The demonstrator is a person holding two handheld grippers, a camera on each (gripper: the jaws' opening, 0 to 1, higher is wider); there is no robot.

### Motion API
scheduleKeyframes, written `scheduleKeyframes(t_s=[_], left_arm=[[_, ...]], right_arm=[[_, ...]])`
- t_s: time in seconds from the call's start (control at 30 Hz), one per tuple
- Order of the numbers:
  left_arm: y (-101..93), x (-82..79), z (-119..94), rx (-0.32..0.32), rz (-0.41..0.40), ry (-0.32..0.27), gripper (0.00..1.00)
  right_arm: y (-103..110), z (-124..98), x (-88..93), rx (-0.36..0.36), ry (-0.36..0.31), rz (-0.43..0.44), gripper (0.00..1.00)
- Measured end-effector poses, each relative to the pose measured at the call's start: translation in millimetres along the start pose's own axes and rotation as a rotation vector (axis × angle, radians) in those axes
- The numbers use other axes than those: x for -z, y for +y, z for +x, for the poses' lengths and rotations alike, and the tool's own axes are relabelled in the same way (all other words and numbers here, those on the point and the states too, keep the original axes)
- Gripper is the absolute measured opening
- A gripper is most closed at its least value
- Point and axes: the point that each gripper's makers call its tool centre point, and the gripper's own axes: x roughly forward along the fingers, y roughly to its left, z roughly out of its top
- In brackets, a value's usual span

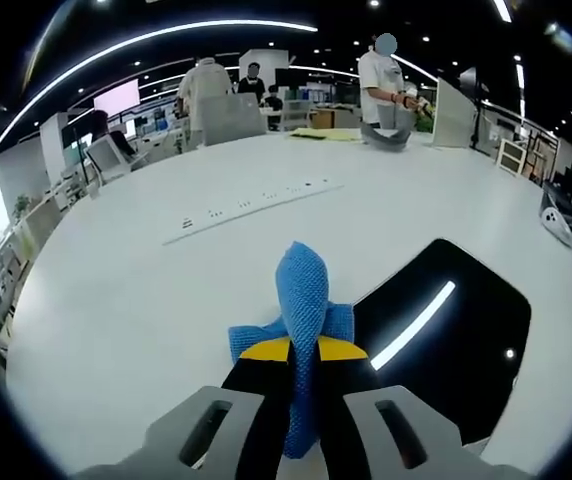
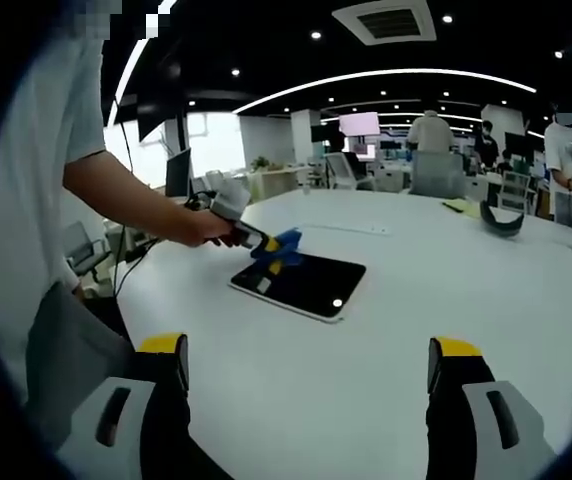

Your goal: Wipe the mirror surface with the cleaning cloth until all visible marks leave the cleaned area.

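Mirror: dark rectangular pane lying flat on the white tabletop, reflecting ceiling lights. Blue cleaning cloth pinched in the closed left tool, bunched end poking forward past the yellow-tipped jaws. In the right gripper view the cloth sits at the mirror's far-left corner; contact with the glass unclear. Right tool: jaws spread wide, holding nothing, hanging over bare tabletop near the mirror. Power strip farther out. People stand at the far edge.
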Motion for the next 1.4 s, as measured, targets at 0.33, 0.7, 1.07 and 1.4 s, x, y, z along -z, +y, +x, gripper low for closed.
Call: scheduleKeyframes(t_s=[0.33, 0.7, 1.07, 1.4], left_arm=[[0.3, 0.3, -1, -0.021, -0.036, -0.018, 0.05], [-0.7, 0.9, -2, -0.048, -0.059, -0.045, 0.05], [0.2, 1.8, -1, -0.125, -0.106, -0.102, 0.04], [0.6, 1.9, 0, -0.14, -0.122, -0.117, 0.04]], right_arm=[[7, -7, -12.2, -0.021, -0.059, 0.003, 1.0], [6, -18, -35.4, -0.021, -0.185, -0.002, 0.99], [12, -17, -35.5, -0.035, -0.188, -0.01, 0.97], [13, -18, -36.2, -0.034, -0.188, -0.031, 0.97]])
